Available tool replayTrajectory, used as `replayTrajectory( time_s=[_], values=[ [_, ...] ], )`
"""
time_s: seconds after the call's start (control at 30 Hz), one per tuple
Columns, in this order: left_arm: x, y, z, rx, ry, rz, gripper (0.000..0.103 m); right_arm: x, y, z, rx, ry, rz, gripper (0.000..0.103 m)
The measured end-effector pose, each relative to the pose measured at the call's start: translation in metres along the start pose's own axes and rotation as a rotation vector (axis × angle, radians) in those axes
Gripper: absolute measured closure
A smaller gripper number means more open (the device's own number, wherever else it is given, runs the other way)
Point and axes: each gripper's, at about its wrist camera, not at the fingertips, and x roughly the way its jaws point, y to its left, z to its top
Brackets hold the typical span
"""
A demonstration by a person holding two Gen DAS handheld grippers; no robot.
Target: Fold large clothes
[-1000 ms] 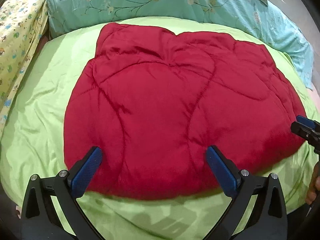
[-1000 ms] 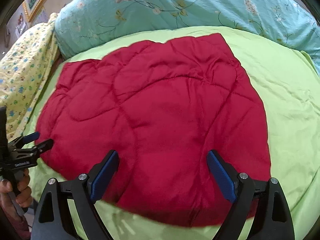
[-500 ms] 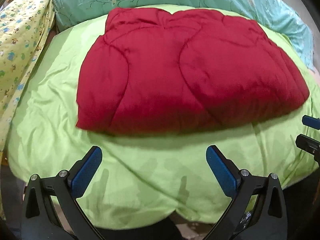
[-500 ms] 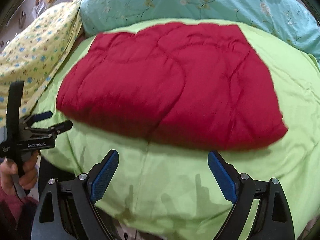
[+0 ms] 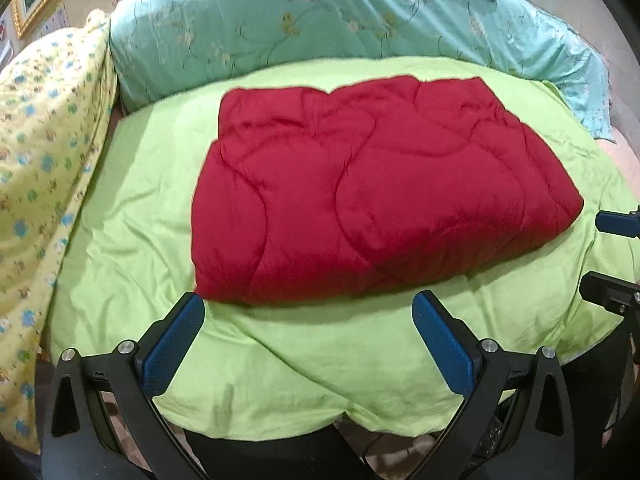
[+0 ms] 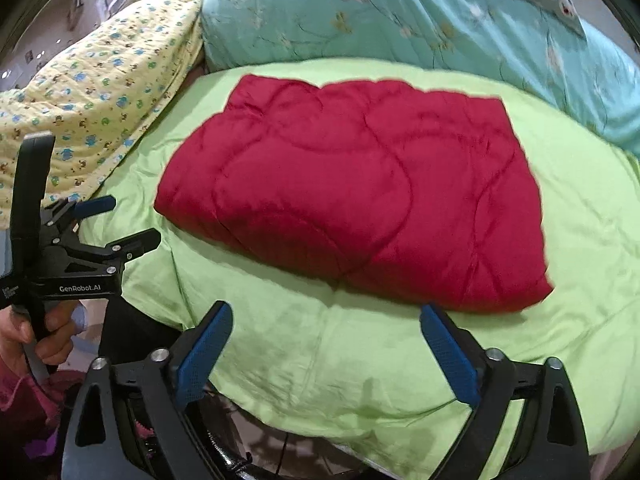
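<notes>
Left wrist view: a bed covered by a green sheet fills the scene, with a turquoise flowered quilt bunched along its far side and a yellow printed blanket heaped at the left. A red quilted comforter, folded into a thick rectangle, lies flat in the middle of the green sheet, clear of both tools. The left gripper hovers low over the near edge of the bed, pointing at the comforter's near edge, its blue-padded fingers spread wide with nothing between them.

In the right wrist view the same comforter lies ahead, and the right gripper hangs over the near part of the sheet, its fingers also spread wide and empty. At the left of this view the left gripper is seen from the side, held upright by the person's left hand wrapped around its handle.
</notes>
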Motion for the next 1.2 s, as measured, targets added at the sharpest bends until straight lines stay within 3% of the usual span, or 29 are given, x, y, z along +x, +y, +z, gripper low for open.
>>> replayTrajectory(
  time_s=[0.17,0.6,1.2],
  values=[
    [0.011,-0.002,0.005,-0.001,0.010,0.012,0.000,0.000,-0.002,0.006,0.002,-0.015,-0.001,0.003],
    [0.043,-0.009,0.018,0.003,0.056,0.014,0.000,0.033,-0.029,0.017,0.090,0.043,-0.008,0.003],
    [0.064,-0.007,0.041,0.000,0.064,0.010,0.000,0.057,-0.038,0.046,0.090,0.055,0.009,0.003]
  ],
)
